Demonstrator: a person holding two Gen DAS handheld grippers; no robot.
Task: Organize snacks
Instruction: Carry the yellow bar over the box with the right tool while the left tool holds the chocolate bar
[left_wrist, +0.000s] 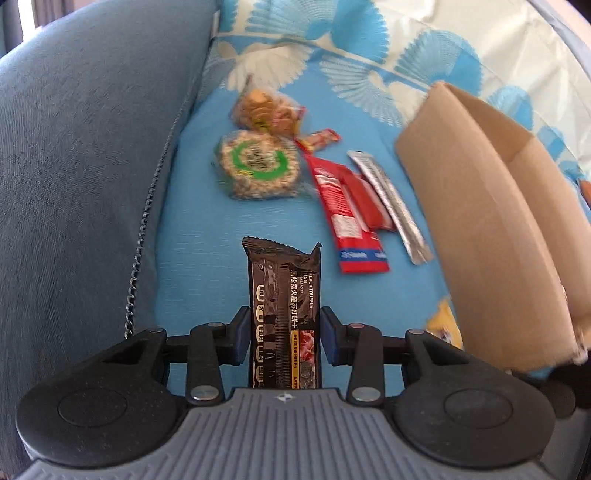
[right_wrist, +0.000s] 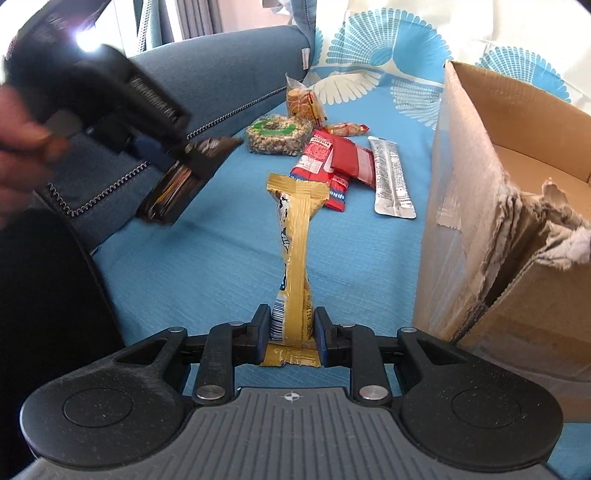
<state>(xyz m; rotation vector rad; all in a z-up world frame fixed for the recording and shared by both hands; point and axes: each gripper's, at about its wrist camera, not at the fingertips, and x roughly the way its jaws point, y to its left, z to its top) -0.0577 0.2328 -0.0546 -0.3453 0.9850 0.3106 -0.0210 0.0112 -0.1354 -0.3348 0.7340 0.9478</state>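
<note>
Both tongs loaded beside the open brown cardboard box (right_wrist: 509, 206)!
Left gripper (left_wrist: 284, 332) clamping stiff black cracker packet (left_wrist: 284, 291); right gripper (right_wrist: 291, 338) pinching light, crinkly yellow wrapper (right_wrist: 295, 258) low down.

Black packet (left_wrist: 286, 314) reads "BLACK TRUFFLE HAM" (plus Chinese characters).

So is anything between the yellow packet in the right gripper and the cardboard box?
Nothing visible. The yellow packet is clamped in the right gripper; the open cardboard box stands just right of it, only bare blue cover between.
</note>
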